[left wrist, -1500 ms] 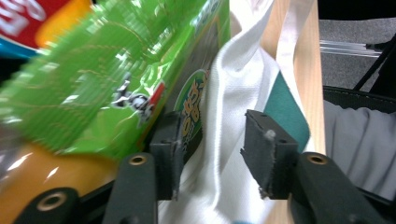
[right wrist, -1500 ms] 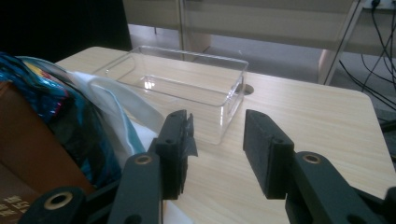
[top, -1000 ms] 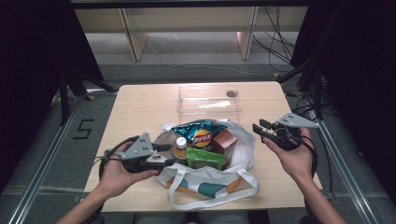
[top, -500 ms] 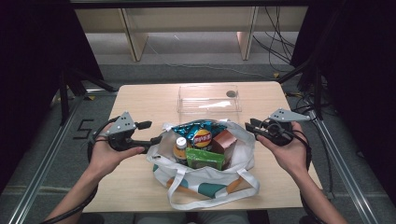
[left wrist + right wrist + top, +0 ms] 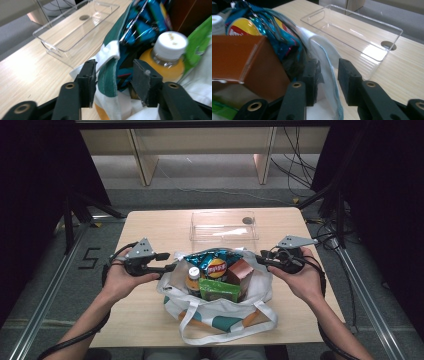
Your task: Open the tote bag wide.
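Both hands have moved in to the bag's [image 5: 220, 307] rim since the earlier frames. Left gripper [image 5: 167, 261] fingers, just closing, straddle the green-and-white edge at mid-left without pressing it; right gripper [image 5: 261, 260] fingers stand narrow around the white edge at mid-right, gap visible. Bag sits at centre of the pale wooden bench [image 5: 150, 227], a clear tray [image 5: 223, 225] above it, grey floor and dark curtains around. Close views reveal a juice bottle [image 5: 166, 58], chip packet [image 5: 249, 27] and brown box [image 5: 244, 57].
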A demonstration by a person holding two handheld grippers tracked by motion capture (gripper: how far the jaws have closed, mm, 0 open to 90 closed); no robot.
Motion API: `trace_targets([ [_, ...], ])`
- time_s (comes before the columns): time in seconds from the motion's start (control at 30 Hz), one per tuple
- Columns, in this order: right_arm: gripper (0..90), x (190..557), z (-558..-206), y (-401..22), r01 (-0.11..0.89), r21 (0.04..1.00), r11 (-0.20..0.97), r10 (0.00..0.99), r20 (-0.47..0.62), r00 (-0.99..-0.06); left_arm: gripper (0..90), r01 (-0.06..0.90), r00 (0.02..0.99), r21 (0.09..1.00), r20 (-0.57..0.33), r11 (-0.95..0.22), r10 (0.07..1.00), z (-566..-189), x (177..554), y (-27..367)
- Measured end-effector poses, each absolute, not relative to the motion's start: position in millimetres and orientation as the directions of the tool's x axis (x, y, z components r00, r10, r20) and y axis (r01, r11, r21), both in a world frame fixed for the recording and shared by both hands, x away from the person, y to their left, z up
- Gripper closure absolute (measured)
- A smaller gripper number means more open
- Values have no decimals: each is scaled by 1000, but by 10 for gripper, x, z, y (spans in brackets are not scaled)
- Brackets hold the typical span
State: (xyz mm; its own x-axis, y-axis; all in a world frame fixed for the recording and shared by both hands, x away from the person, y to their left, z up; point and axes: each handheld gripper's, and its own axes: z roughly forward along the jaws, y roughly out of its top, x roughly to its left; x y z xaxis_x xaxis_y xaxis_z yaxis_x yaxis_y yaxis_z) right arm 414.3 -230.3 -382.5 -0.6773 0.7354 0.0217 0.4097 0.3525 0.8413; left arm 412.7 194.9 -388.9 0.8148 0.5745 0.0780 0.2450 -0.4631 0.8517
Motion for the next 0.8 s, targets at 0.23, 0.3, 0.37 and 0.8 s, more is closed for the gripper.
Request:
trace_targets([
  [0.23, 782, 4201, -3897, -2292, 414, 839, 354, 752, 9, -660, 628, 272, 804, 836, 74, -477, 590, -4061, 4267, 1916],
  [0.3, 782, 4222, -3917, -2294, 414, 828, 377, 741, -1, -672, 682, 293, 800, 836, 52, -464, 598, -4086, 4309, 1903],
  [0.37, 781, 4224, -3922, -2283, 420, 828, 370, 744, 7, -668, 713, 296, 800, 830, 56, -473, 598, -4080, 4317, 1902],
  [0.8, 875, 4314, -4011, -2248, 414, 797, 439, 713, -30, -700, 853, 331, 788, 827, 21, -453, 615, -4173, 4432, 1865],
])
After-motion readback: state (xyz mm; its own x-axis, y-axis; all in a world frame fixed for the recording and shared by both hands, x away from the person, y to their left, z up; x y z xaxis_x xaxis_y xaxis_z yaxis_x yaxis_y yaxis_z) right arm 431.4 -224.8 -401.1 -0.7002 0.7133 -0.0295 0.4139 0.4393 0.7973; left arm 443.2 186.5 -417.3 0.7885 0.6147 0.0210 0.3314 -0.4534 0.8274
